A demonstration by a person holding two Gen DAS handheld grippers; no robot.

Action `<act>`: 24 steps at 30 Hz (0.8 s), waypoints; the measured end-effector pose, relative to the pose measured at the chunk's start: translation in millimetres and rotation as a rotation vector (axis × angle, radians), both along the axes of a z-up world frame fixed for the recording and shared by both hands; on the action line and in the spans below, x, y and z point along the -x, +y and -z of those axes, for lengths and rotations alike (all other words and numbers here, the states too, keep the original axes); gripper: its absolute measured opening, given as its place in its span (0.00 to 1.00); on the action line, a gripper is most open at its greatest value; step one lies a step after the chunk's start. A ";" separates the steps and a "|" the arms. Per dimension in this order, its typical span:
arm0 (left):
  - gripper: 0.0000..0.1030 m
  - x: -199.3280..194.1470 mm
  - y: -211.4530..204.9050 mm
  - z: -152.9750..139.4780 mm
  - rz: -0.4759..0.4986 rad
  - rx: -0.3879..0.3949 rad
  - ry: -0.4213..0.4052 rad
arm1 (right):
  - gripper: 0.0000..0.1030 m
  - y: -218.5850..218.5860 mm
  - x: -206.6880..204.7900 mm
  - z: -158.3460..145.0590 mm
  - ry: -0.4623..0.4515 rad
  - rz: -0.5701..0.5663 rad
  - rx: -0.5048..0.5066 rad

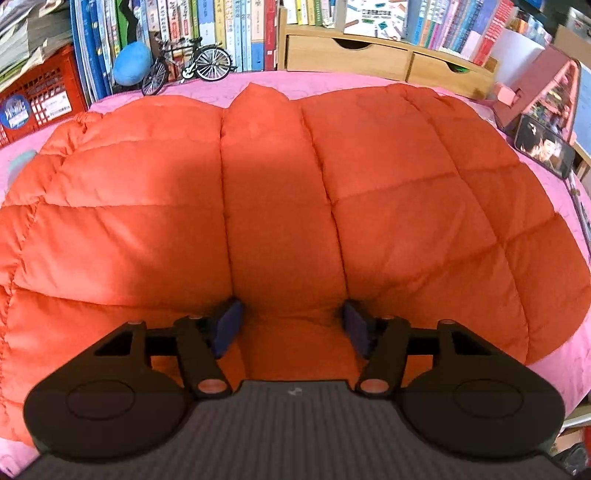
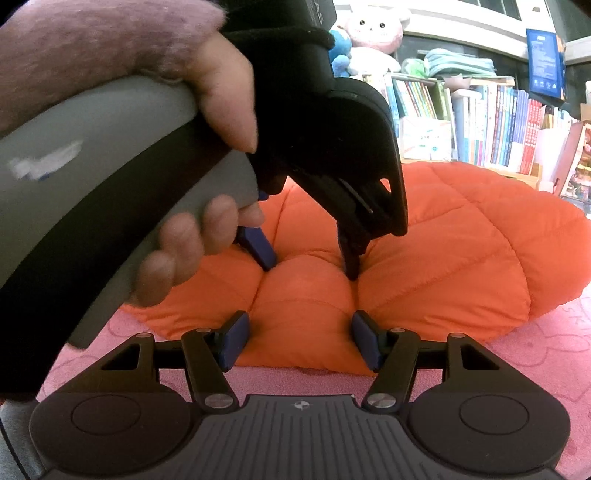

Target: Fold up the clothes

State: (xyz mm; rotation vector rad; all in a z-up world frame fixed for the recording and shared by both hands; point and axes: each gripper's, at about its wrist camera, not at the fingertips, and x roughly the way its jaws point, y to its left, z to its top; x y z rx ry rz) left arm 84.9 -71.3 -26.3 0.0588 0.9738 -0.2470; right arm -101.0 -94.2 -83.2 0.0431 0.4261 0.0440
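An orange quilted puffer jacket [image 1: 406,184] lies spread on a pink cover [image 1: 569,350]. In the left wrist view my left gripper [image 1: 291,325] points down into it, its blue pads [image 1: 229,325] pressed against a raised middle ridge of the padding. The right wrist view shows the same jacket [image 2: 461,240] and the left gripper [image 2: 308,271], held by a hand [image 2: 221,92] in a fuzzy mauve sleeve, with a bulge of fabric pinched between its fingers. Closer to the near hem, my right gripper [image 2: 299,343] clamps that same ridge between its blue pads [image 2: 236,341].
Packed bookshelves line the far side. A model bicycle [image 1: 188,66], a red crate [image 1: 40,103], wooden drawers [image 1: 369,55] and a propped phone [image 1: 545,149] border the cover. A pink plush toy [image 2: 373,26] sits up on a shelf. Bare pink cover [image 2: 517,362] shows right of my right gripper.
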 end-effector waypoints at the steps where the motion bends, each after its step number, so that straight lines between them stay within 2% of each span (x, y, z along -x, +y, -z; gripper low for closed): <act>1: 0.59 -3.0 0.2 0.1 -0.006 0.007 0.005 | 0.60 -0.1 0.2 0.2 0.000 0.000 0.000; 18: 0.68 -65.3 -9.7 3.0 -0.103 0.006 -0.028 | 0.60 -0.3 6.0 4.4 -0.002 -0.007 -0.003; 24: 0.69 -93.4 -14.0 5.0 -0.129 0.005 -0.007 | 0.60 0.3 8.4 6.6 -0.006 -0.009 0.001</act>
